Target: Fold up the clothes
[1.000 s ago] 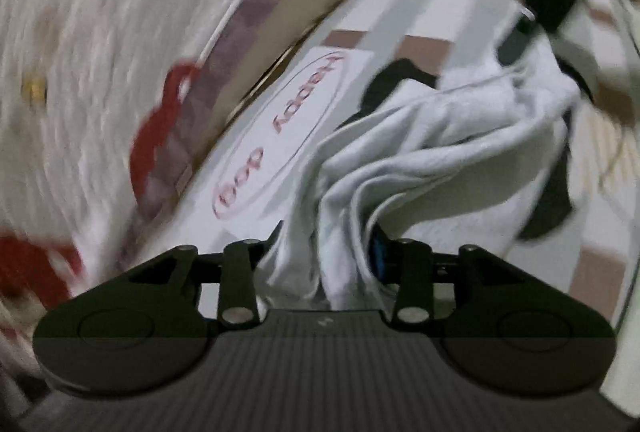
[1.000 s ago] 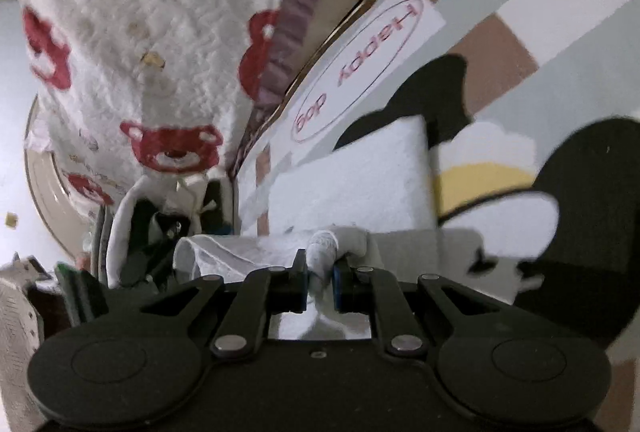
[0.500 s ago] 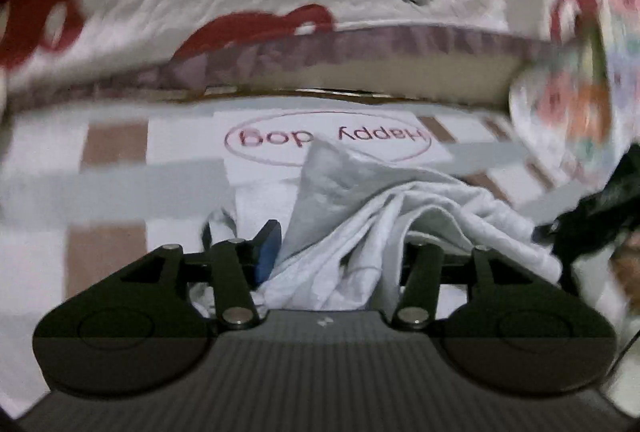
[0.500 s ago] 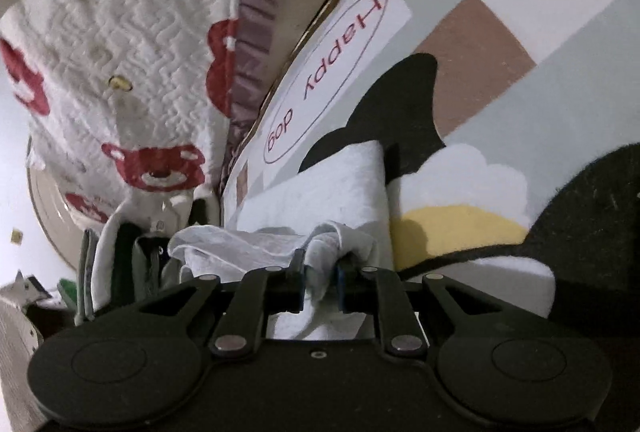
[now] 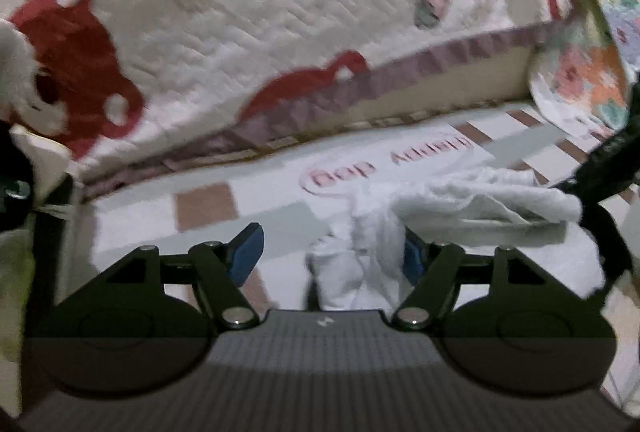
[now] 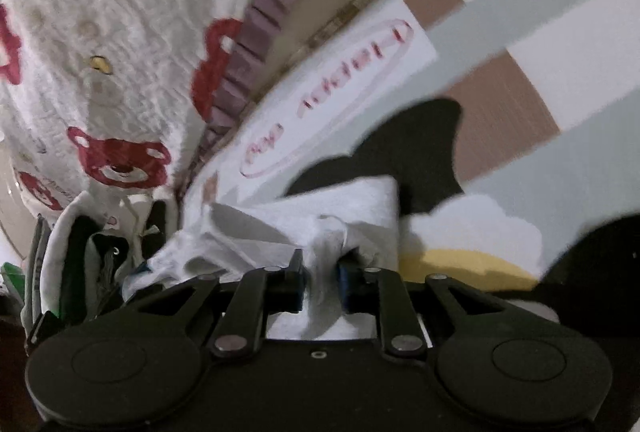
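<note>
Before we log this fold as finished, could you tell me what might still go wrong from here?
1. The left gripper is opening, yet the white garment leans on one pad and may drag along.
2. The right gripper is opening with cloth bunched between its pads; the fold may loosen.
3. The garment looks rumpled on the mat.

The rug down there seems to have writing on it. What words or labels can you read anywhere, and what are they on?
"dog": pink letters, upside down, inside a pink oval on the white patch of the rug; the word beside it is too blurred to read.
Same oval in the right wrist view: all blurred.
Quilt: bear pictures; small print near one edge, unreadable.
</note>
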A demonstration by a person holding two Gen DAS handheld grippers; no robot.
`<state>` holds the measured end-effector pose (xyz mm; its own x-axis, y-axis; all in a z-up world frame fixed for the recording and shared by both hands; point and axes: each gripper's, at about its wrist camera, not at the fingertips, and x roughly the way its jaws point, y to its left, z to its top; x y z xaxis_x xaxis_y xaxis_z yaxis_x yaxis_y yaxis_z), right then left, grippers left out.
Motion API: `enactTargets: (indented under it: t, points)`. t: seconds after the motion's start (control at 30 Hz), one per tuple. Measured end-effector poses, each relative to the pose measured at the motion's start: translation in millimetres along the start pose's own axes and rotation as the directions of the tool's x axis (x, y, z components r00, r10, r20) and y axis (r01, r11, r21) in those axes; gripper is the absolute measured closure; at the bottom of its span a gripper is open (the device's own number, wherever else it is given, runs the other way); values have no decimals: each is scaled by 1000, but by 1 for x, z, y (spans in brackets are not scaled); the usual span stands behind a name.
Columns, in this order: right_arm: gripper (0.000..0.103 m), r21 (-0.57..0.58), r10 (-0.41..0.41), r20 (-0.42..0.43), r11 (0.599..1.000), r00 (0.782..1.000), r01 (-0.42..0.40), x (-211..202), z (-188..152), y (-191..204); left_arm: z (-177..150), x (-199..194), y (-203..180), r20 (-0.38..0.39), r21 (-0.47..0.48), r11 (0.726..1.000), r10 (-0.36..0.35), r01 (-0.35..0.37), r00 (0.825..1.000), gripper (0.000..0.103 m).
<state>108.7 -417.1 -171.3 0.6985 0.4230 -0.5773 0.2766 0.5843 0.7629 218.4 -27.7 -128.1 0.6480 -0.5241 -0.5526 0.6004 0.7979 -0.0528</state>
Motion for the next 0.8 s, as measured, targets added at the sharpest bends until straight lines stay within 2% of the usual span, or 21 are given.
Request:
enactTargets:
  t: [0.07, 0.13, 0.2, 0.23, 0.3, 0.37, 0.43, 0.47, 0.5, 0.6, 0.7, 0.73, 0.8]
  points:
    - [79, -12, 22, 61, 1000, 998, -21, -9, -6, 4, 1, -7, 5, 33, -45, 999, 25, -23, 999, 33]
    - [74, -35, 15, 148, 999, 989, -10, -20, -16, 6, -1, -12, 14, 15, -173, 985, -18, 20, 1000, 33]
    - [58, -94, -60, 279, 992, 959, 90, -40, -32, 6, -7, -14, 24, -17, -310, 948, -77, 68, 997, 28]
    - [55, -113, -93, 320, 984, 943, 135, -49, -38, 5, -13, -12, 26, -44, -359, 929, -117, 93, 992, 22]
    - [55, -152, -115, 349, 972, 930, 177, -65, -46, -3, -26, -8, 28, -92, -444, 886, -195, 134, 977, 22]
    - [55, -213, -108, 348, 958, 931, 191, -76, -52, -6, -29, 1, 24, -138, -433, 889, -230, 150, 963, 22]
    - [55, -271, -86, 315, 946, 945, 176, -76, -57, -4, -27, 9, 18, -152, -401, 905, -220, 144, 964, 22]
    - [55, -300, -75, 297, 939, 952, 168, -77, -59, -3, -26, 14, 17, -144, -396, 909, -201, 130, 969, 23]
    - [55, -322, -74, 276, 932, 958, 164, -71, -61, 0, -25, 19, 17, -131, -385, 913, -199, 136, 971, 25]
    - [55, -369, -71, 223, 917, 972, 151, -50, -64, 8, -24, 36, 18, -92, -353, 923, -195, 152, 976, 92]
    - [52, -367, -66, 199, 920, 978, 137, -24, -63, 12, -16, 40, 9, 5, -261, 949, -181, 176, 983, 94]
    - [51, -371, -83, 209, 915, 974, 158, -17, -62, 13, -11, 41, 2, 25, -211, 963, -168, 169, 986, 94]
    - [53, -378, -118, 231, 903, 966, 201, -4, -60, 14, -12, 48, 1, -8, -230, 964, -136, 130, 991, 93]
